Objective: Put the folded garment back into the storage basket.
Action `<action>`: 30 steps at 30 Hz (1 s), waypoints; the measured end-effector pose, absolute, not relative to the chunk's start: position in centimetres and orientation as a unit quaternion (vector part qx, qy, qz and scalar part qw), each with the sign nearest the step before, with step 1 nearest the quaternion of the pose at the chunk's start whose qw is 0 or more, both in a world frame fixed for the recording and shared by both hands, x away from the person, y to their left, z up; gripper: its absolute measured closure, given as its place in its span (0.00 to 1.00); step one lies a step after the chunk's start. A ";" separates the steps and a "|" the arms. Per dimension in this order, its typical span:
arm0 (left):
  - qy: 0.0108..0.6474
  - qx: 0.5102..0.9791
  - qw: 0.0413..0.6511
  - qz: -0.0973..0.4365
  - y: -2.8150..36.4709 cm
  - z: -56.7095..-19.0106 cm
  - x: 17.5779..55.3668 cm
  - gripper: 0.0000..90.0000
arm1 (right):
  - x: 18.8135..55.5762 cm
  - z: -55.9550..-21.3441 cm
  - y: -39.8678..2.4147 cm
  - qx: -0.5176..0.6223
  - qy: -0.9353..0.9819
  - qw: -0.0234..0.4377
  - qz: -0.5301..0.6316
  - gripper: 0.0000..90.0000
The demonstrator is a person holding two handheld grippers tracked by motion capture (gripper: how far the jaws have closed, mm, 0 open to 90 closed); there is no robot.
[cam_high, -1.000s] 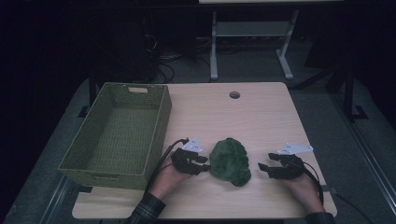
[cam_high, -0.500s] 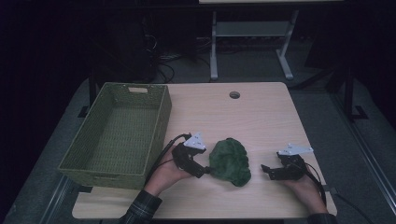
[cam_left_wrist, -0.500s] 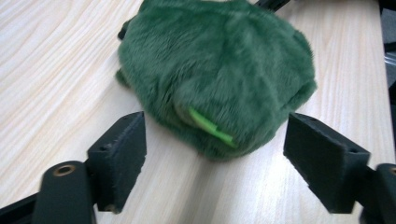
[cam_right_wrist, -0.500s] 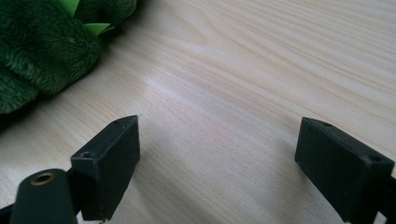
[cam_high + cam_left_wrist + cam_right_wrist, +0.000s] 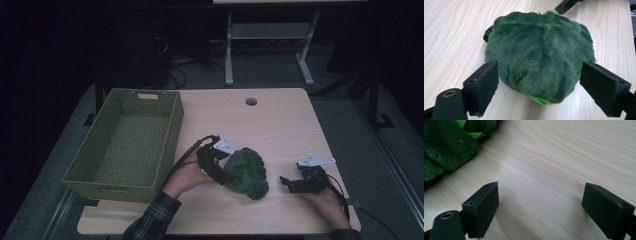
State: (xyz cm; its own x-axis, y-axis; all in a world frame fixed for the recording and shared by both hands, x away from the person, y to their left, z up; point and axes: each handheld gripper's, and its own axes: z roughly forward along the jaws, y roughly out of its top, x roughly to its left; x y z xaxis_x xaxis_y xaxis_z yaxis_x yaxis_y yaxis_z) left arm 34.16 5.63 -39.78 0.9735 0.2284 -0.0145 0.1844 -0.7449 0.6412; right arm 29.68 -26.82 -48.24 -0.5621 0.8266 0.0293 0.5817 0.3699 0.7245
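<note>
High view: green basket [image 5: 125,142] beside toy [image 5: 247,172].

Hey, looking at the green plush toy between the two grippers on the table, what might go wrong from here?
The left gripper, whose jaws have just been opening, straddles the plush toy without pressing it; closing on soft fur may pinch only pile and slip. The right gripper is open over bare table, apart from the toy, so it gives no support. A lift toward the basket could snag its rim.

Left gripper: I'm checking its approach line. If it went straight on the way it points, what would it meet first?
Most likely the green plush toy: it lies directly ahead of the open left gripper, between its jaws.
</note>
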 end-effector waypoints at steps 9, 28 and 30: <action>0.092 0.947 0.307 0.017 4.2 -41.5 35.1 0.15 | 29.7 -48.3 -26.8 0.439 0.807 0.175 0.354 0.15; 0.074 0.961 0.266 0.002 2.3 -45.1 35.6 0.14 | 29.7 -48.3 -26.9 0.439 0.807 0.177 0.354 0.15; 0.079 0.962 0.263 0.001 2.3 -45.4 35.8 0.14 | 29.7 -48.3 -26.9 0.440 0.806 0.177 0.353 0.15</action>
State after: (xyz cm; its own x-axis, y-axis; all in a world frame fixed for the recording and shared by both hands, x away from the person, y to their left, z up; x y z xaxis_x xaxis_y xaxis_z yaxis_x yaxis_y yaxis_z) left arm 35.80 2.28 -45.39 0.9876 0.1519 -0.0401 0.1512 -0.8492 0.5059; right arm 29.73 -26.90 -48.26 -0.5496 0.8350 0.0264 0.5853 0.3623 0.7254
